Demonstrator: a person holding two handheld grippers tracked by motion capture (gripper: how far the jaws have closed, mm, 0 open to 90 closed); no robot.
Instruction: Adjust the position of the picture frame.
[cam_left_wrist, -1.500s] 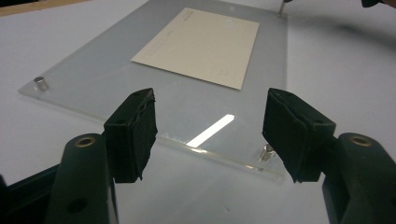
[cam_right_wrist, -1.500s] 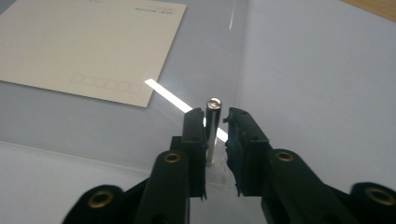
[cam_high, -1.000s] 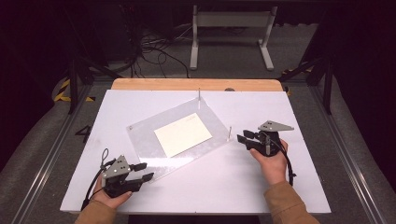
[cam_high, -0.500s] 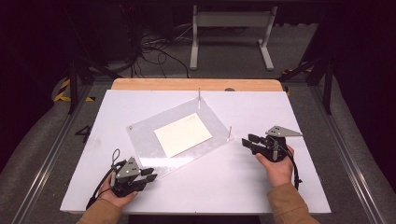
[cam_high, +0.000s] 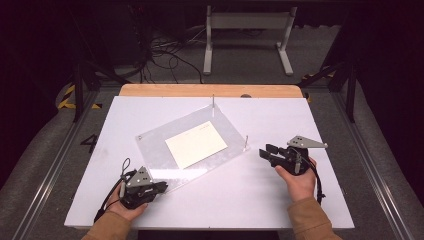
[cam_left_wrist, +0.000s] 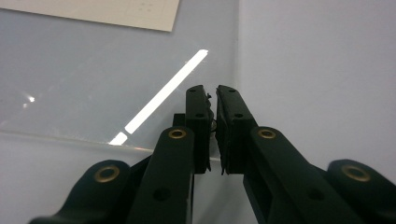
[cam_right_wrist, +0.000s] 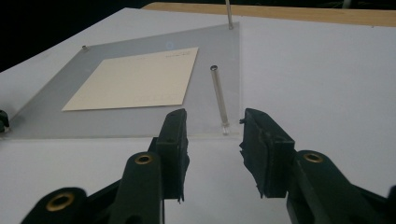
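A clear acrylic plate lies at an angle on the white table, with a cream paper card on its middle. Thin metal pins stand upright at its far corner and its right corner. My left gripper sits at the plate's near corner. In the left gripper view its jaws stand together over the plate's edge, leaving only a thin slit. My right gripper is open just right of the right pin. That pin stands ahead of the gripper's gap.
A wooden strip runs along the table's far edge. Beyond it are a white stand and loose cables on the dark floor. A short stub marks the plate's left corner.
My left gripper has slid right to the plate's near corner and its jaws have come together. The right gripper has drifted slightly toward me and stays open.
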